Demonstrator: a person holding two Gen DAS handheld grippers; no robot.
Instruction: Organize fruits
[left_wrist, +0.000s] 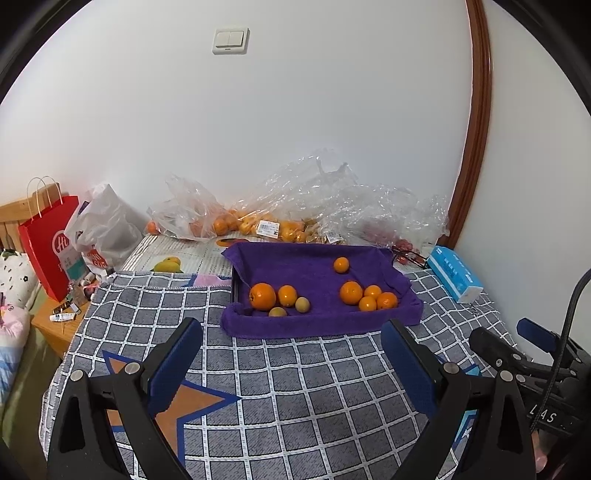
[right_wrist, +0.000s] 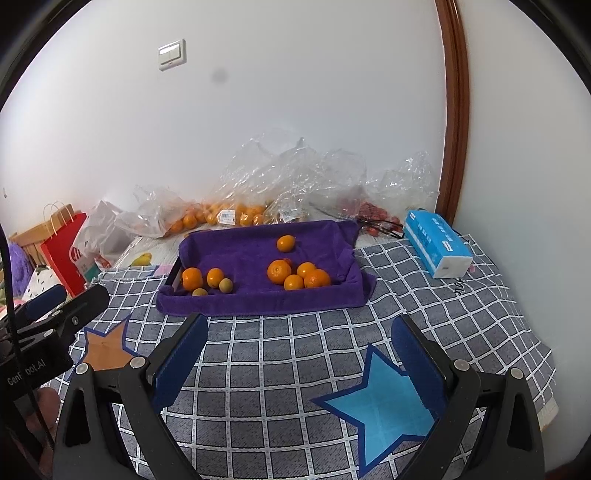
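Purple towel (left_wrist: 317, 317) already holds sorted oranges (left_wrist: 369, 293) — bags (right_wrist: 229, 214) remain, and your left gripper (left_wrist: 291, 354) and right gripper (right_wrist: 299, 350) gape, unloaded.

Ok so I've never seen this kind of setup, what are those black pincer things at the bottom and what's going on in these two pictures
Those pincers are two handheld grippers, one in each of a person's hands; no robot arm is involved. Each carries a wide-angle camera looking forward along its own fingers, which bends the room's edges. One picture comes from the left gripper, the other from the right gripper. Both are open and hold nothing. In front of them a checked cloth covers the surface, and on it sits a tray lined with a purple towel. Oranges and two smaller greenish-brown fruits lie in the tray in two groups, with one orange apart. Behind are plastic bags of more fruit, and a blue tissue pack to the right.
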